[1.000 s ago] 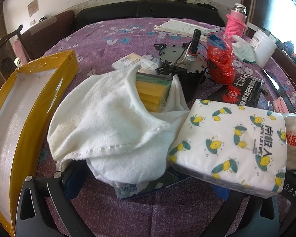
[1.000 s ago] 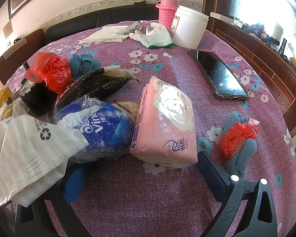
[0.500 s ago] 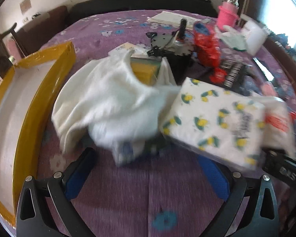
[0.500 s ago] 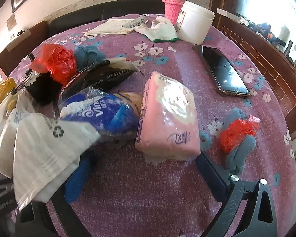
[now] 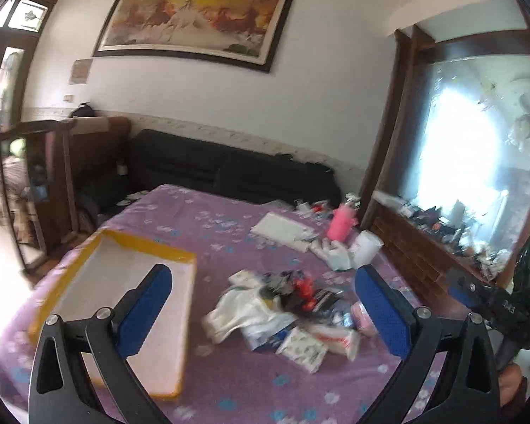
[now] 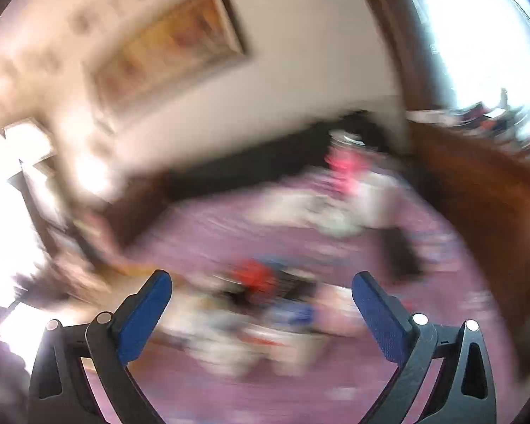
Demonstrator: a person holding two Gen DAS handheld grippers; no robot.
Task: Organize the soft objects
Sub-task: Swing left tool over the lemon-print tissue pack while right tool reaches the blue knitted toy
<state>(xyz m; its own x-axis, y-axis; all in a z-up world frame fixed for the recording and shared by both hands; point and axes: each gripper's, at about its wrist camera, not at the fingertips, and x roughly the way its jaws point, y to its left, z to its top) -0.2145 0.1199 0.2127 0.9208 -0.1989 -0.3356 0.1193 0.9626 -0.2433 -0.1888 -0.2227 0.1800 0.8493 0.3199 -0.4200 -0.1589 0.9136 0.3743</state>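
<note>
— What was the state of your two tools at that moment?

— My left gripper (image 5: 263,275) was spread wide with nothing between its blue pads (image 5: 143,312). It was high above the purple tablecloth (image 5: 194,222), well apart from everything. My right gripper (image 6: 261,282) was also spread wide and held nothing. Its camera was very blurred, so I could read almost nothing else there.

— And where were the soft objects?

— I take the yellow-rimmed tray (image 5: 123,282) as my landmark. The pile of soft objects (image 5: 286,314) lay on the tablecloth to the right of the tray, near it but not touching. In this pile, a white towel (image 5: 240,309) was on the side nearest the tray. A white tissue pack (image 5: 302,348) lay in front of the towel, and a red bag (image 5: 304,288) was behind it. The tray itself looked white inside.

— Something else on the table?

— Far behind the tray and to the right stood a pink bottle (image 5: 339,222) and a white container (image 5: 365,249) beside it. My right tool's black body (image 5: 501,304) showed at the right edge.
</note>
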